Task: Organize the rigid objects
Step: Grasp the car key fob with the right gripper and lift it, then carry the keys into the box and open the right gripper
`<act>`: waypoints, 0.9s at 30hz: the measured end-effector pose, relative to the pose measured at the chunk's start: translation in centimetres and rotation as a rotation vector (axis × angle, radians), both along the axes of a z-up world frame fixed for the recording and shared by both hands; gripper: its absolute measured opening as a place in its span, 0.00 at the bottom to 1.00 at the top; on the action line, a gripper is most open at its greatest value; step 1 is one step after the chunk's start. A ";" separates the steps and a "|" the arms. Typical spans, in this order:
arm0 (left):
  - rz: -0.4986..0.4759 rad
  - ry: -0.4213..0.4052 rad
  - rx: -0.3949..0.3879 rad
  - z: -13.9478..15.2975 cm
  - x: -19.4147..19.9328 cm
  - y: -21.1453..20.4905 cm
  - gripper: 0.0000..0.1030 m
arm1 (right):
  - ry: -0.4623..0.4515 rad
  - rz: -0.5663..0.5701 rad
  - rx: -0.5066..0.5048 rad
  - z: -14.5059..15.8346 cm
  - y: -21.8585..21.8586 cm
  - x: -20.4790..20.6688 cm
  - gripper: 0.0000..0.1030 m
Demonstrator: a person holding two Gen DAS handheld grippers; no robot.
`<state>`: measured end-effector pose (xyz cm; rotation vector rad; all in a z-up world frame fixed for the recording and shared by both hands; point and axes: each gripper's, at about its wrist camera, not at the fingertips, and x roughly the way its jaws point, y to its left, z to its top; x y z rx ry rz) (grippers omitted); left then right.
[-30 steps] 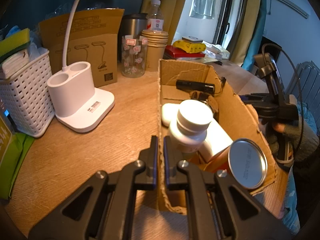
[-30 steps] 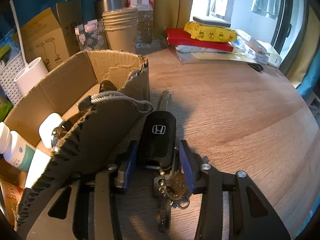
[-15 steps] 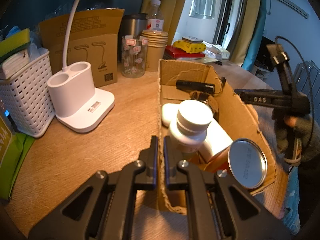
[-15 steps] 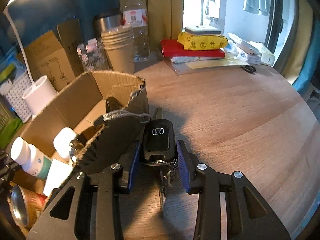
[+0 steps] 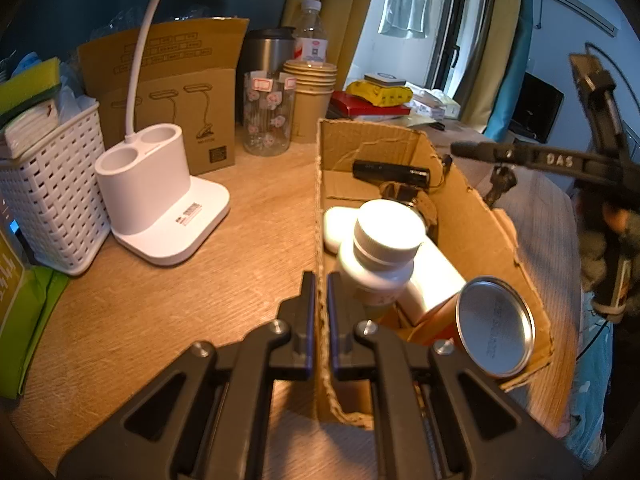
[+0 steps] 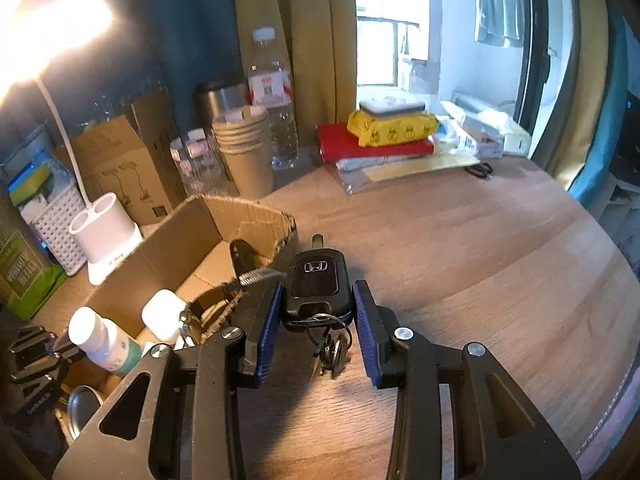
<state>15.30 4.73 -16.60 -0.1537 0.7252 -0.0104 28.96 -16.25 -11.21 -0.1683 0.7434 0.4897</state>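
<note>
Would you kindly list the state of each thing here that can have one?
Left hand-held gripper: shut on the cardboard box wall.
Right hand-held gripper: shut on the car key, keyring dangling.
Cardboard box: open-topped.
White pill bottle: capped, inside the box.
Metal tin: lidded, on its side in the box.
Desk lamp: on.
Water bottle: capped, upright.

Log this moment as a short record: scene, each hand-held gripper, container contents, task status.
scene: wooden table with an open cardboard box
left hand-held gripper: shut on the box's near wall
right hand-held gripper: shut on a black car key, its key ring and small keys dangling, held off the table beside the box
box contents: white pill bottle, metal-lidded can, black flashlight, white case
task status: car key not yet in the box
</note>
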 end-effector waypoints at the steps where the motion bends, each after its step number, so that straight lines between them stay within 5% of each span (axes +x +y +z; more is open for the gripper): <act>1: 0.000 0.000 0.000 0.0 0.0 0.0 0.06 | -0.008 0.004 0.000 0.4 0.1 -0.2 0.37; 17: 0.000 0.000 0.001 0.0 0.0 0.0 0.06 | -0.087 0.108 0.004 4.7 3.8 -2.7 0.37; 27: 0.000 0.000 0.000 0.0 0.0 0.0 0.06 | -0.085 0.187 0.003 4.7 7.6 -3.3 0.37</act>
